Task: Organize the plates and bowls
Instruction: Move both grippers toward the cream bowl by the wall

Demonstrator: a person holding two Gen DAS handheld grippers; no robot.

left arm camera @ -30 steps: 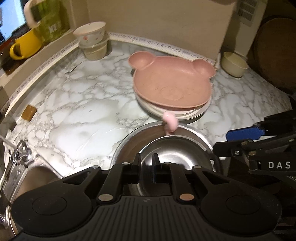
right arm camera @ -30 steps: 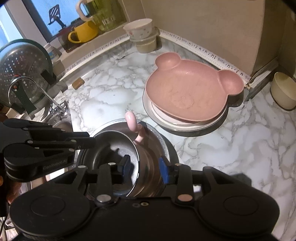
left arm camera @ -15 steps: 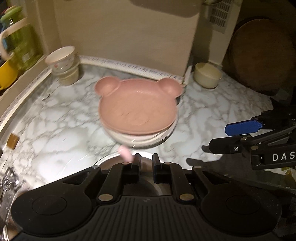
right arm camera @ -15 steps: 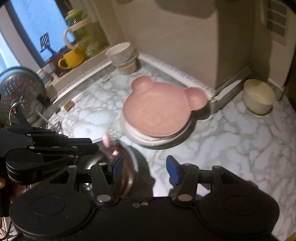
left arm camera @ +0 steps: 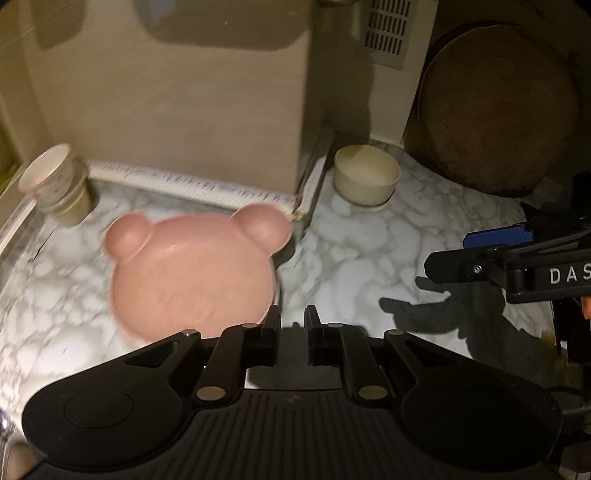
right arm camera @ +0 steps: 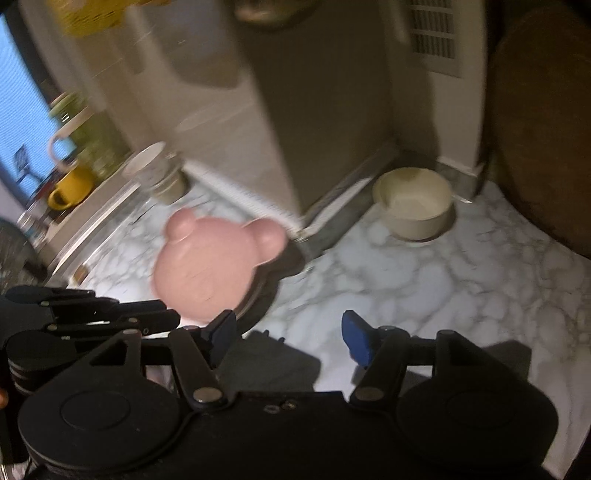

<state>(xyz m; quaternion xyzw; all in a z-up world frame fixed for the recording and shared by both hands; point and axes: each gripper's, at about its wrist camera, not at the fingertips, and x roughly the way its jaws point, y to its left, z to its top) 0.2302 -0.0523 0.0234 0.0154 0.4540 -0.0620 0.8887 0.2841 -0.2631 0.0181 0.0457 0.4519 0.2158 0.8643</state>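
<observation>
The bear plate (left arm camera: pixel 192 280) is pink. The small bowl (left arm camera: pixel 367 179) is cream. The worktop (left arm camera: pixel 369 258) is white with grey marble swirls. The mug (right arm camera: pixel 70 186) is yellow.

Worktop (left arm camera: pixel 369 258): white marble pattern with grey veining, lying under strong light near the middle and falling into shade toward the right. Beige wall column (left arm camera: pixel 177 103) standing at the far side, its corner projecting forward. Vent grille (right arm camera: pixel 434 35) sitting high on the recessed wall to the right. Window (right arm camera: pixel 18 122) showing blue daylight at far left. Round dark brown board (left arm camera: pixel 498 107) leaning upright at far right.
</observation>
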